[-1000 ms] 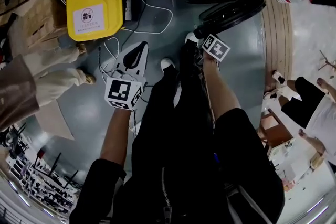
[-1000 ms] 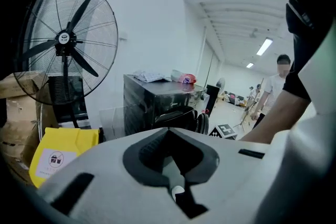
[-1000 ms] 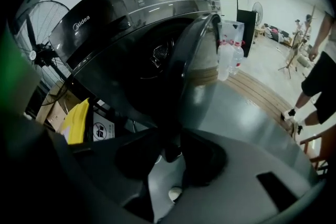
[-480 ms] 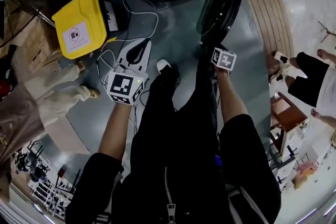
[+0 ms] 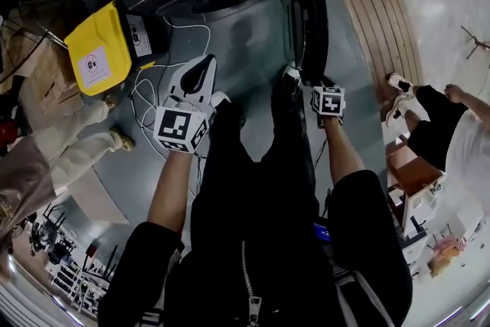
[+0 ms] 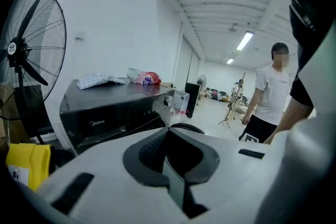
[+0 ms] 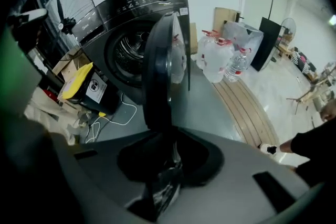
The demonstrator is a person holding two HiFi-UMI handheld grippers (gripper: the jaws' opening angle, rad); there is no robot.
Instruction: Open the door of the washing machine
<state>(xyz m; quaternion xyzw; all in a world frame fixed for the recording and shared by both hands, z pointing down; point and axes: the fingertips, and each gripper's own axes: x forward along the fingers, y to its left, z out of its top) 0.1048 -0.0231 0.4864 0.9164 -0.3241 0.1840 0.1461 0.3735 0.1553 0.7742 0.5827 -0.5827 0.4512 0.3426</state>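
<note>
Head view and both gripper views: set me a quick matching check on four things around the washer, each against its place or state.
1 washer door
2 yellow-lidded bin
3 water jugs
4 standing fan

A upright, rising above the machine's top
B swung open off the drum
C low on the floor by white cables
D right of the machine, by the wooden floor strip

Pairs: 1-B, 2-C, 3-D, 4-A
</note>
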